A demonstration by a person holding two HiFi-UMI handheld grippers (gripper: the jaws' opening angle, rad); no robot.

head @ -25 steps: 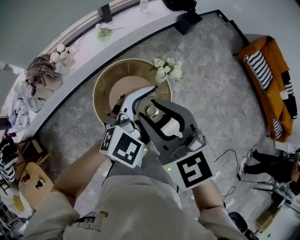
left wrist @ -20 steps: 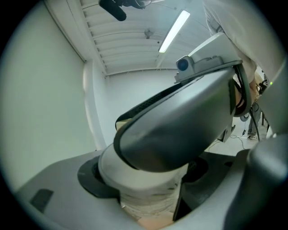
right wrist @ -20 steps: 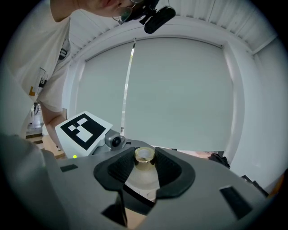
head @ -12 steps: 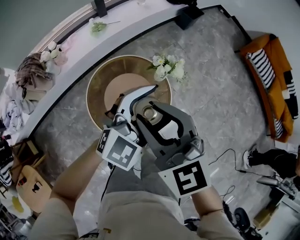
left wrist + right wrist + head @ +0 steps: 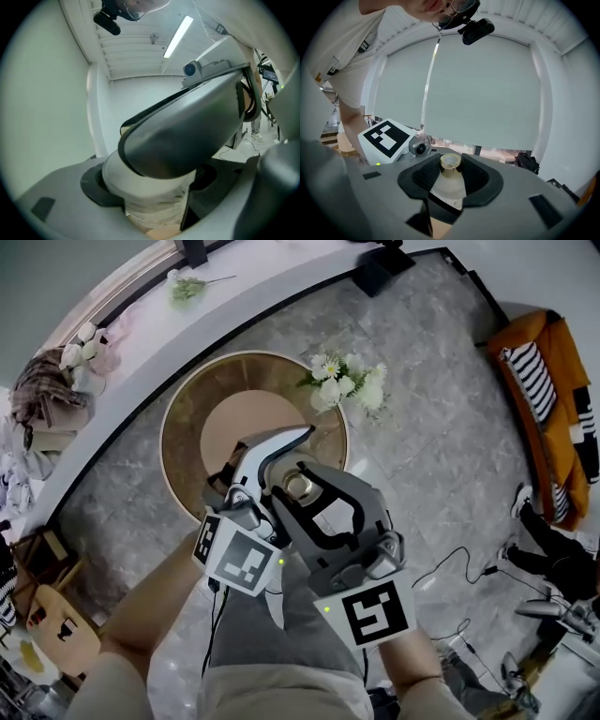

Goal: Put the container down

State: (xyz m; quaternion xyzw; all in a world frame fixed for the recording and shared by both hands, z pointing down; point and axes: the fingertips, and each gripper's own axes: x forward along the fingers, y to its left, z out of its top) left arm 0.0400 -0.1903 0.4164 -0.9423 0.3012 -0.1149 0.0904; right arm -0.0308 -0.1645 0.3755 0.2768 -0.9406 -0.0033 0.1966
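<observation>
Container (image 5: pixel 449 187), a small white bottle with a gold cap (image 5: pixel 450 161), is held up off the round wooden table (image 5: pixel 187 427); from the head view it sits over the table's near right part. The right hand-held gripper (image 5: pixel 450 177) pinches it between dark pads just under the cap. The left hand-held gripper (image 5: pixel 152 199) is closed on its white body, and the two grippers cross, touching or nearly so. White flowers (image 5: pixel 349 385) stand at the table's far right edge.
</observation>
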